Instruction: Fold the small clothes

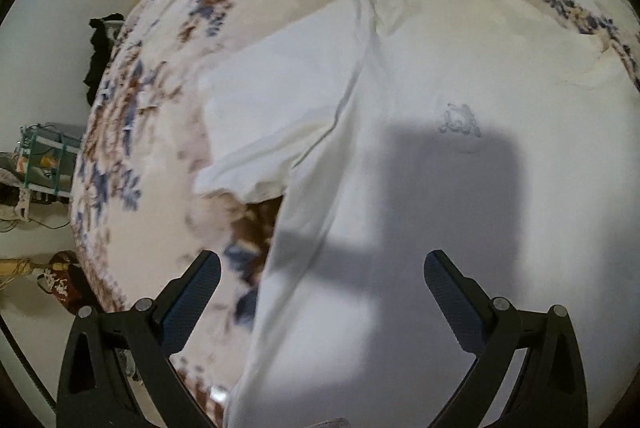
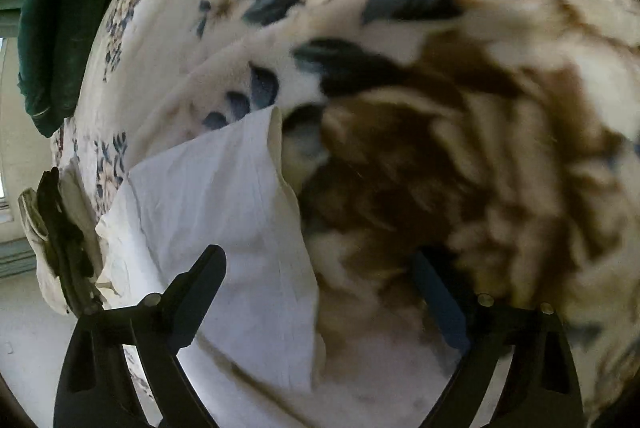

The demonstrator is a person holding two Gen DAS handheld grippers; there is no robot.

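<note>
White T-shirt (image 1: 420, 155) lies spread flat on a floral fleece blanket (image 1: 132, 99), one short sleeve (image 1: 272, 123) out to the side. Above its body the left gripper (image 1: 322, 292) hangs wide open, holding nothing. Over the shirt's edge (image 2: 240, 211) the right gripper (image 2: 320, 292) is likewise spread and empty.

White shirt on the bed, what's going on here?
A person with a gripper in each hand is about to fold the white T-shirt, which lies spread flat on the floral blanket. The left gripper hangs open above its body, holding nothing. The right gripper is open too, over one sleeve. No fold is made yet.
</note>
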